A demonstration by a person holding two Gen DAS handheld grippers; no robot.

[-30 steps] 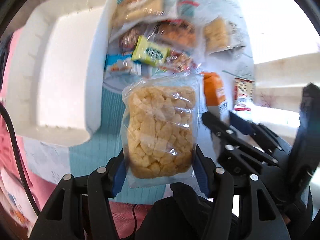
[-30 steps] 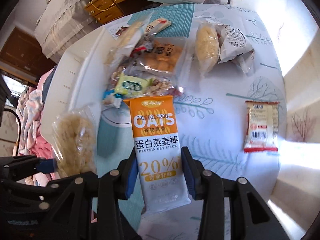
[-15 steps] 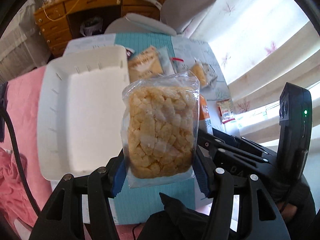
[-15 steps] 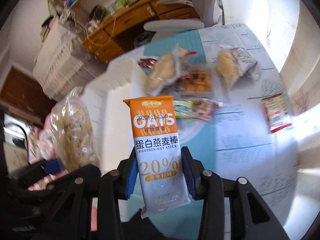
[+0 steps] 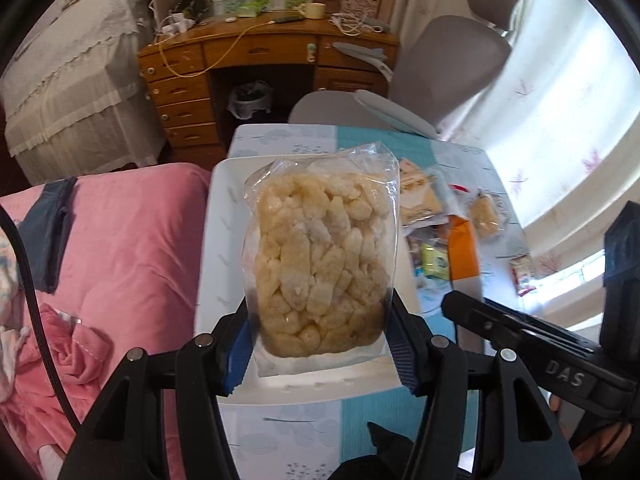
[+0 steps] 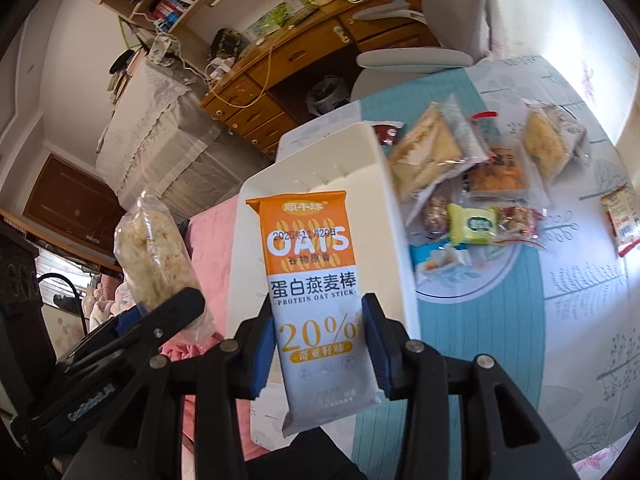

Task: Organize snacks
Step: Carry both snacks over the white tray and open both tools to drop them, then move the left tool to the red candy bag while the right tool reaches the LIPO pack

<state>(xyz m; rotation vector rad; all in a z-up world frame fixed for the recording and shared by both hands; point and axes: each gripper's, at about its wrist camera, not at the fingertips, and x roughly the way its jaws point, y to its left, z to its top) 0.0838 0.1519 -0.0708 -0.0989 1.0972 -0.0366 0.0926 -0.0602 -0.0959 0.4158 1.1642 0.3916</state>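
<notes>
Sunlit through pale curtains, the room holds a wooden desk (image 5: 256, 56) with drawers at the back, a grey office chair (image 5: 448, 68) beside it and a pink bedspread (image 5: 120, 248) to the left of the counter (image 6: 560, 280), which wears a teal and white leaf-print cloth. On the counter's left part lies a white tray (image 6: 332, 160) with low walls. The left gripper (image 5: 320, 344) is clamped on a clear bag of puffed rice crackers (image 5: 324, 256), held upright above the tray. The right gripper (image 6: 320, 344) is closed on an orange and white oat stick packet (image 6: 312, 280), also upright, raised over the tray's near right edge. To the right of the tray a loose heap of snacks (image 6: 472, 184) lies on the cloth, among them a small yellow-green packet (image 6: 474, 224). Well apart, near the counter's right side, sits a red and white packet (image 6: 622, 216).
</notes>
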